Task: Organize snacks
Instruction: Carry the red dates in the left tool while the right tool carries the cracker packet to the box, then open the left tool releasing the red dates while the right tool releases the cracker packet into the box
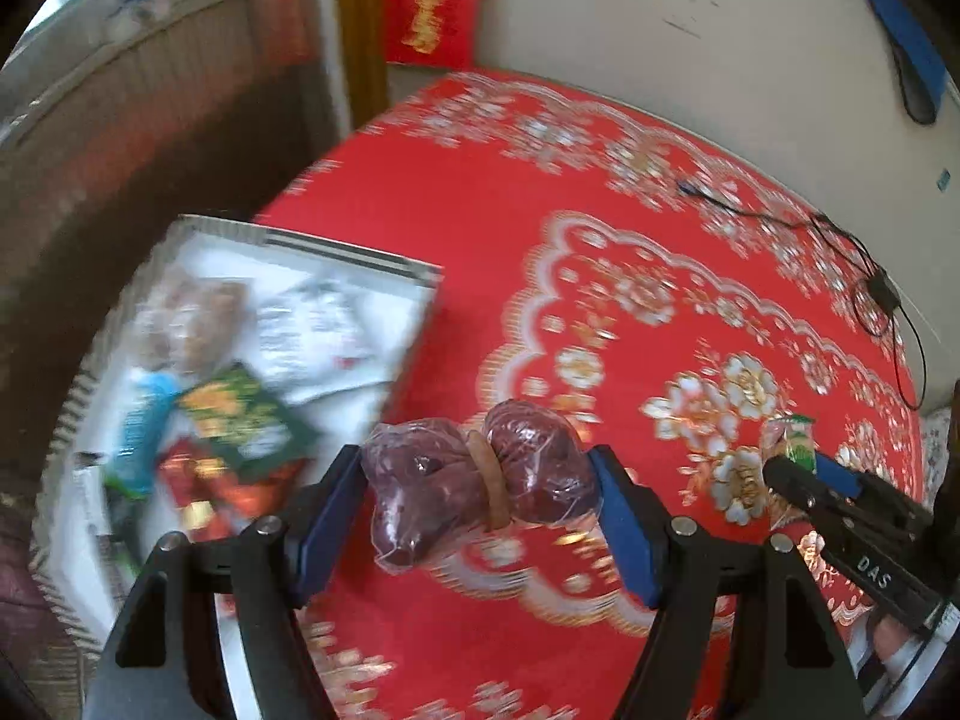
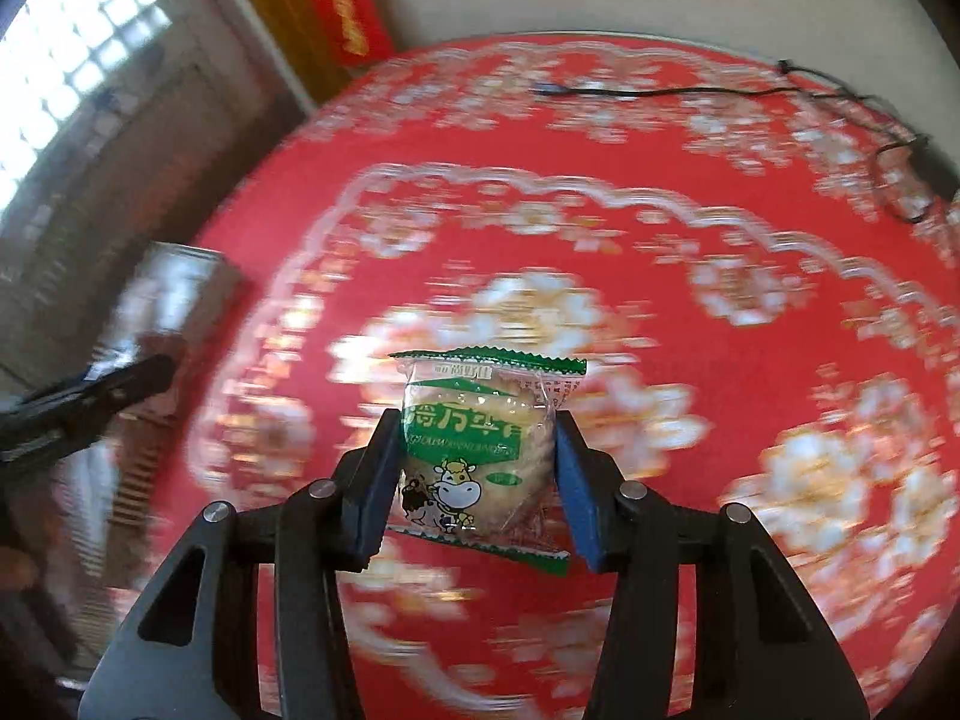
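Note:
My left gripper [image 1: 477,456] is shut on a clear-wrapped dark red snack [image 1: 432,492], a two-lobed bundle with a tan ring at its middle, held above the red tablecloth [image 1: 480,228]. To its left lies a white box [image 1: 360,255] with several snack packets [image 1: 240,414] inside. My right gripper [image 2: 477,420] is shut on a green-and-clear biscuit packet [image 2: 474,444] printed with a cartoon cow, also held over the cloth. In the left wrist view the right gripper [image 1: 801,465] shows at the right with that packet [image 1: 795,435]. One left gripper finger [image 2: 120,384] shows in the right wrist view beside the box [image 2: 180,276].
A round table under a red floral cloth [image 2: 600,138] fills both views. A black cable [image 1: 864,276] lies along its far right edge. Beyond the table stand a pale wall and a red hanging [image 1: 432,0]. Dark floor lies left of the box.

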`<state>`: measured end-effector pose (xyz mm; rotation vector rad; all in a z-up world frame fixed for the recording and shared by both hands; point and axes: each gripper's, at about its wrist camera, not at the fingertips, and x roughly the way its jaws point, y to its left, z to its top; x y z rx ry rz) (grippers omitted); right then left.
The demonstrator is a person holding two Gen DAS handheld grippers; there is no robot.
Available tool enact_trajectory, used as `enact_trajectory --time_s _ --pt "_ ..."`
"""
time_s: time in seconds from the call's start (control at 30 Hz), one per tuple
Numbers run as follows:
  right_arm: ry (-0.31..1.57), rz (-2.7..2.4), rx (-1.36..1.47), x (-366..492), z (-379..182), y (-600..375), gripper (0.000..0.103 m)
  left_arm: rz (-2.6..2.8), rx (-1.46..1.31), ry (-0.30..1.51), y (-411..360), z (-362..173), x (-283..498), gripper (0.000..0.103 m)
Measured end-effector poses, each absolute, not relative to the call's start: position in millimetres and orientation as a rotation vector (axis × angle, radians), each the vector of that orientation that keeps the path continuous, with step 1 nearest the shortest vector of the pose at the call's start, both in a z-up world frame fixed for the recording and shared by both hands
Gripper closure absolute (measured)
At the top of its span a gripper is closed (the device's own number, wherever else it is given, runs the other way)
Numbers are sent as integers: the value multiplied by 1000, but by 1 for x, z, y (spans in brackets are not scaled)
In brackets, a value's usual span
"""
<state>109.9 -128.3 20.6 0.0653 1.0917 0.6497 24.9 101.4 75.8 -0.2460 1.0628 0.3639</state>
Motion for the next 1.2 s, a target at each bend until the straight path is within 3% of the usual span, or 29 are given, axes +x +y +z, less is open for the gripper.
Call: enact_trajectory --time_s 0.47,0.93,1.2 --pt "986 1089 -12 49 76 59 55 623 -281 1027 211 146 -66 27" --pt "1017 1089 -260 45 46 161 54 618 -392 1063 238 99 -81 27" --pt "1020 1115 -175 44 56 147 45 583 -409 1069 241 74 -81 26"
